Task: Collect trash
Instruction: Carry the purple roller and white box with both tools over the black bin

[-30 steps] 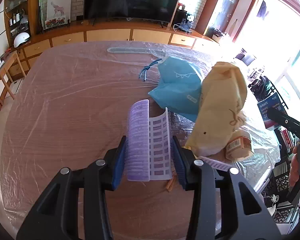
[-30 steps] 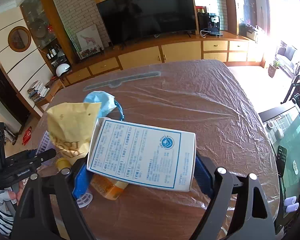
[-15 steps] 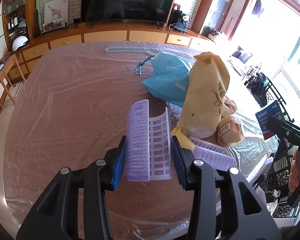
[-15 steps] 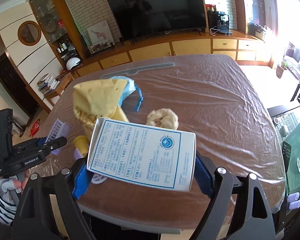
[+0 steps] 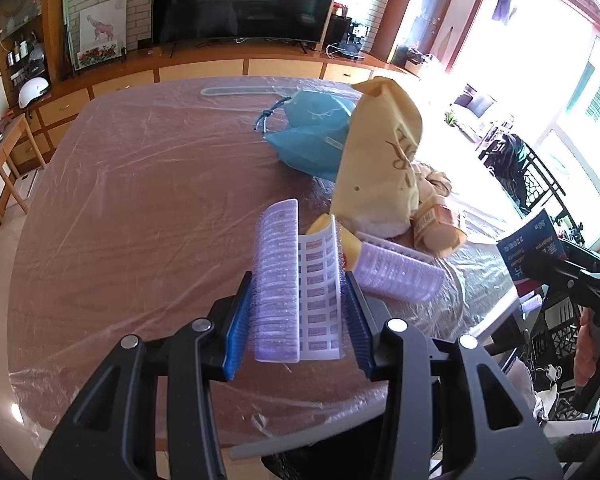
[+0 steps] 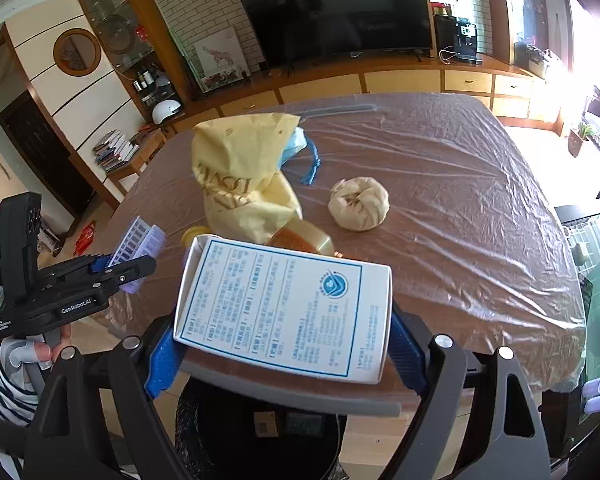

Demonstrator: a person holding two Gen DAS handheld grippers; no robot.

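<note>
My left gripper [image 5: 296,316] is shut on a purple and white plastic tray strip [image 5: 296,284], held above the table's near edge; it also shows in the right wrist view [image 6: 136,244]. My right gripper [image 6: 280,344] is shut on a white and blue carton [image 6: 284,308], held over a black trash bin [image 6: 256,432] below the table edge. The carton shows in the left wrist view [image 5: 532,248]. On the table lie a yellow paper bag [image 5: 380,160], a blue bag [image 5: 312,136], a small bottle [image 5: 436,228], a second purple tray [image 5: 396,272] and a crumpled paper ball [image 6: 358,204].
The brown table [image 5: 140,200] is covered in clear plastic film. A wooden sideboard with a TV [image 5: 240,0] stands behind it. A small wooden side table [image 5: 4,160] is at the left. Chairs and clutter [image 5: 516,160] stand at the right.
Both grippers have pulled back from the table toward its near edge with their loads. The trash bin has come into the right wrist view below the carton.
</note>
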